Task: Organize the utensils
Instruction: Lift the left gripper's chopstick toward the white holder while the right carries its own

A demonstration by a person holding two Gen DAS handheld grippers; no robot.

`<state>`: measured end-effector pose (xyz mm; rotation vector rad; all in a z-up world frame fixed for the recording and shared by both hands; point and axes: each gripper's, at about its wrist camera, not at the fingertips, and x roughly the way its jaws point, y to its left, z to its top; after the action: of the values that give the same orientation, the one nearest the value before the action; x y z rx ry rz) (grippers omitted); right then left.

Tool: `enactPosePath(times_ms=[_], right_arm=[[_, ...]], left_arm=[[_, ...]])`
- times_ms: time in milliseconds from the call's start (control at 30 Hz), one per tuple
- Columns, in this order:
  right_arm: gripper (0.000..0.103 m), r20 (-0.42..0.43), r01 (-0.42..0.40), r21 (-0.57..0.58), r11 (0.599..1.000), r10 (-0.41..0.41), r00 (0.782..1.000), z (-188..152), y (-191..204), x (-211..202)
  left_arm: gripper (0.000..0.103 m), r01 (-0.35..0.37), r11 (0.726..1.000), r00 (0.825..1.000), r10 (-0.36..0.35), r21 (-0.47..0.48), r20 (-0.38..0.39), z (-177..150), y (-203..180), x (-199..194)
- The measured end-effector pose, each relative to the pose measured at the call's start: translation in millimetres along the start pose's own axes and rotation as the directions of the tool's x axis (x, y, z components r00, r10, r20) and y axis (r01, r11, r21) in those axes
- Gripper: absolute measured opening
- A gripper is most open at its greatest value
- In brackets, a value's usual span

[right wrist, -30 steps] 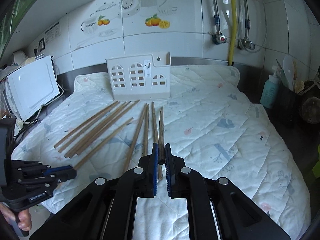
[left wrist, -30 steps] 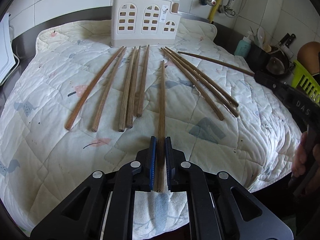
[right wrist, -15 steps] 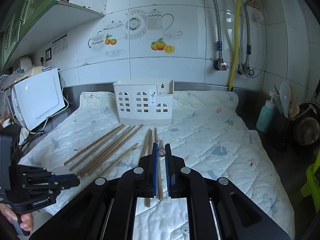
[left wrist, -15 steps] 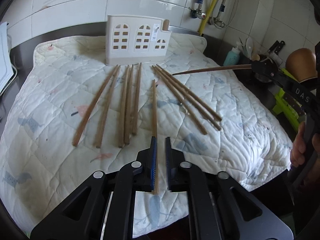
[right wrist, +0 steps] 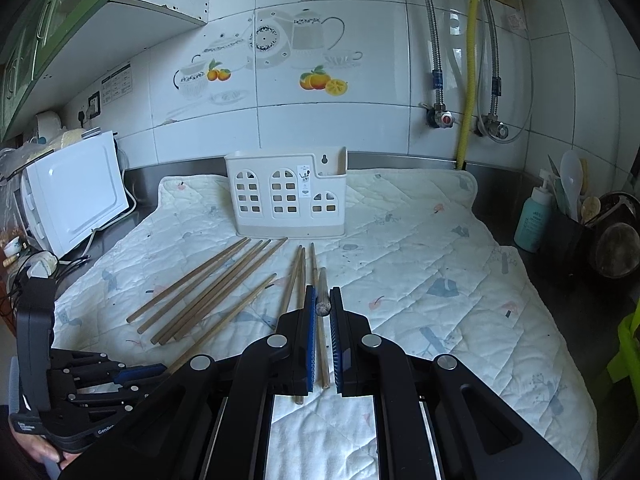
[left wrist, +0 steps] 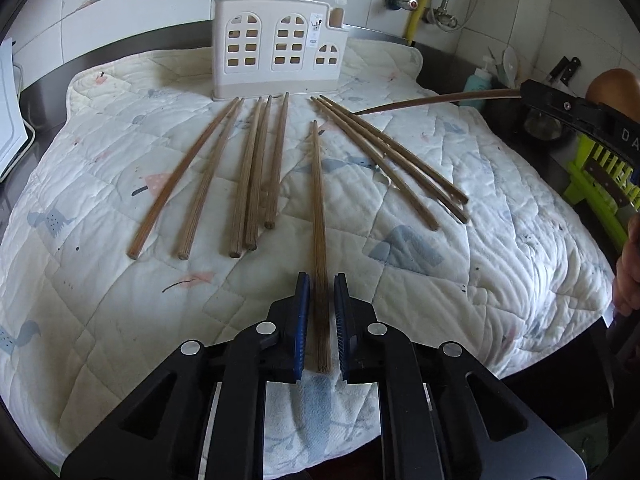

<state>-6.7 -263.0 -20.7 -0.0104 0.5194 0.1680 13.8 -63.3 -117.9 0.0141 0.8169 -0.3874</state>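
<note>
Several wooden chopsticks lie fanned on a quilted cloth (left wrist: 480,240) in front of a white plastic utensil holder (left wrist: 276,56) (right wrist: 286,200). My left gripper (left wrist: 321,280) straddles the near end of the middle chopstick (left wrist: 318,200), which rests on the cloth. Its jaws are closing, with thin gaps still showing beside the stick. My right gripper (right wrist: 322,292) is shut on one chopstick (right wrist: 322,307), seen end-on. In the left wrist view that chopstick (left wrist: 432,101) hangs above the cloth, tip toward the holder, with the right gripper (left wrist: 526,94) at the far right. The left gripper (right wrist: 160,370) appears low left.
A white appliance (right wrist: 76,196) stands left of the cloth. Right of it are a teal bottle (right wrist: 534,216), a dark utensil pot (right wrist: 568,240) and a green rack (left wrist: 600,176). Tiled wall with pipes (right wrist: 468,60) rises behind the holder. A hand (left wrist: 628,264) grips the right handle.
The right gripper has lifted its chopstick off the cloth. The left jaws loosened from the middle chopstick, widened, then narrowed again around it; that stick still lies on the cloth.
</note>
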Motion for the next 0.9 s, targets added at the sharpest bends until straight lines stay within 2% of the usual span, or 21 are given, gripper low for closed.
enactPosePath(times_ms=[100,133,300,533,900], right_arm=[[0.007,0.002,-0.001,0.004,1.0,0.001,1.0,0,0,0],[0.007,0.004,-0.001,0.003,1.0,0.001,1.0,0,-1,0],[0.007,0.01,-0.001,0.002,1.0,0.001,1.0,3,-2,-1],[0.007,0.037,-0.011,0.003,1.0,0.011,0.999,14,-2,-7],[0.007,0.059,-0.048,-0.034,0.998,0.05,0.997,59,-6,1]], left_arm=[[0.008,-0.018,1.0,1.0,0.018,0.019,0.001,0,-3,-1],[0.006,-0.012,1.0,1.0,0.012,0.018,0.0,1,-3,-2],[0.006,0.02,1.0,0.999,-0.02,0.004,0.029,11,-2,-16],[0.005,0.022,1.0,0.993,-0.021,-0.012,0.119,33,5,-42],[0.005,0.027,1.0,0.982,-0.026,-0.001,0.185,76,17,-49]])
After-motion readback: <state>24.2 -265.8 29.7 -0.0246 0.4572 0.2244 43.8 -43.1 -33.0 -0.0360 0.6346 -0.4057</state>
